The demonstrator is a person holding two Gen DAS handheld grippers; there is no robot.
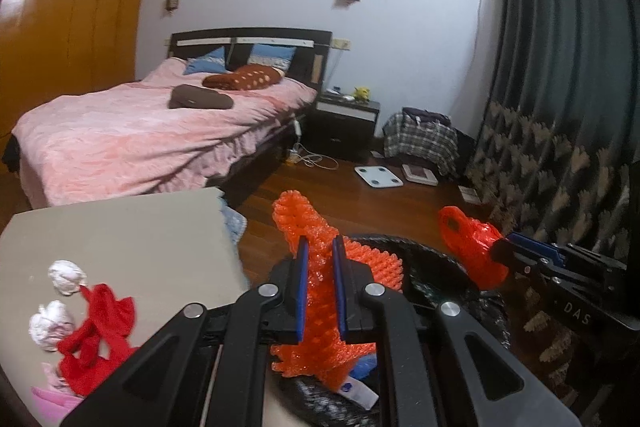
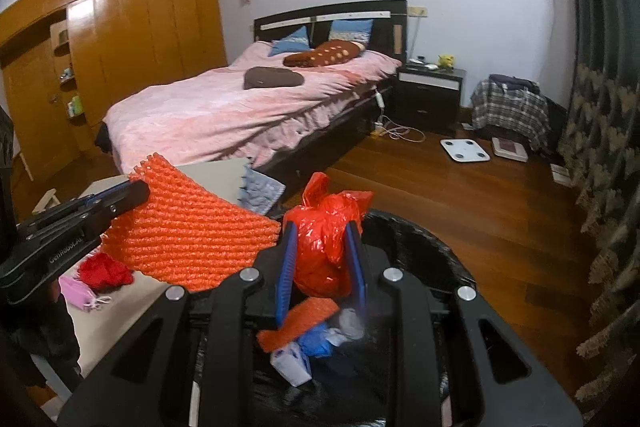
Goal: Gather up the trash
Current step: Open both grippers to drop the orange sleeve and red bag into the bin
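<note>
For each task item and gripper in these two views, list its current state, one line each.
left gripper: shut on the orange foam net.
orange foam net: held above the bin.
right gripper: shut on the red plastic bag.
red plastic bag: crumpled, held above the bin.
black-lined bin: open, trash already inside.
tissue balls: crumpled, lying on the table.

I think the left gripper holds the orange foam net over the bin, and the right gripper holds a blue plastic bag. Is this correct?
Not quite: the bag in the right gripper is red, not blue, as the right wrist view shows. The red plastic bag sits between its fingers. The left gripper does hold the orange foam net over the bin.
</note>
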